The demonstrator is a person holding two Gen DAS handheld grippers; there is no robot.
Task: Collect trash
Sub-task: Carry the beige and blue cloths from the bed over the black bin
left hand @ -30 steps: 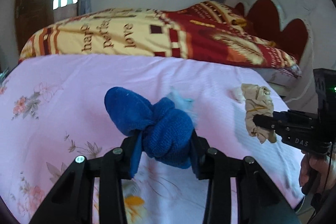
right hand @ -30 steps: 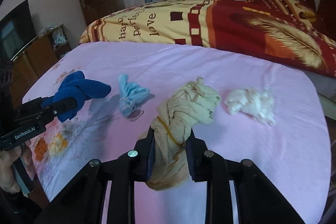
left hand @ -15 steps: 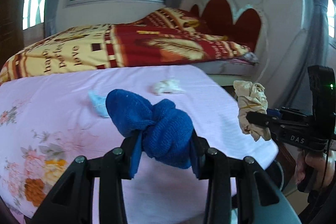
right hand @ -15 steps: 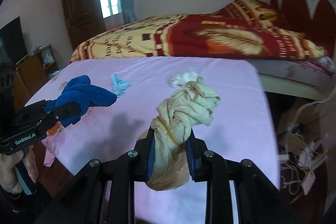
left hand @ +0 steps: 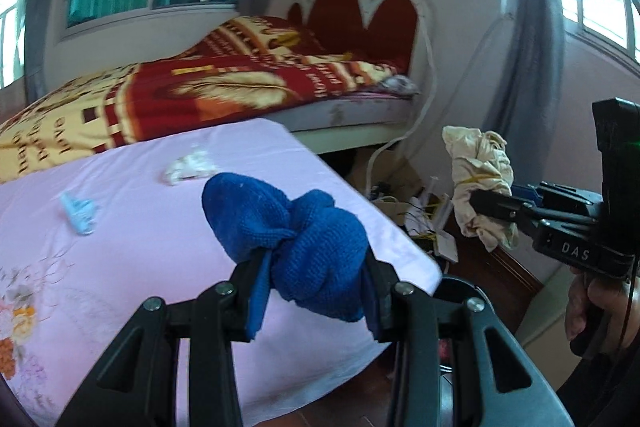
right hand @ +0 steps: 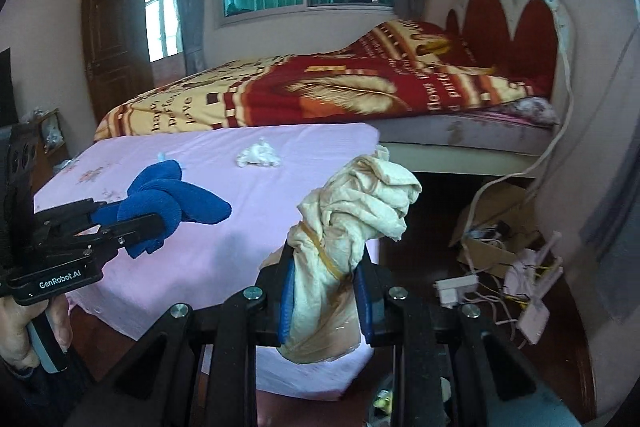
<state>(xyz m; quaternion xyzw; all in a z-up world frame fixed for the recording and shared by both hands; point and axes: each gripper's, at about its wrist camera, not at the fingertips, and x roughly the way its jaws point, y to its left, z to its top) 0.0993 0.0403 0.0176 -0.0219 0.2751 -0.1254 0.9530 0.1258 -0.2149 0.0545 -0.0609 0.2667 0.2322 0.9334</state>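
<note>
- At lower centre of the left wrist view, the left tool [left hand: 312, 267] clamps a knotted blue cloth [left hand: 292, 239].
- Lower centre in the right view, the right tool [right hand: 326, 287] grips a beige rag bundle [right hand: 356, 215].
- On the pink bed sheet [right hand: 208, 147], upper left of centre, lie a white crumpled tissue [right hand: 258, 155] and a light-blue scrap [left hand: 78, 213].

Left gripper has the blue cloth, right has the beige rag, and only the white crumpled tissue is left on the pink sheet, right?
Not quite: besides the white crumpled tissue, a light blue wad also lies on the pink sheet, as the left wrist view shows. The rest holds.

Both wrist cams look fwd along fingers, sharing pink table [left hand: 132, 227] & bed [right hand: 320, 95].
</note>
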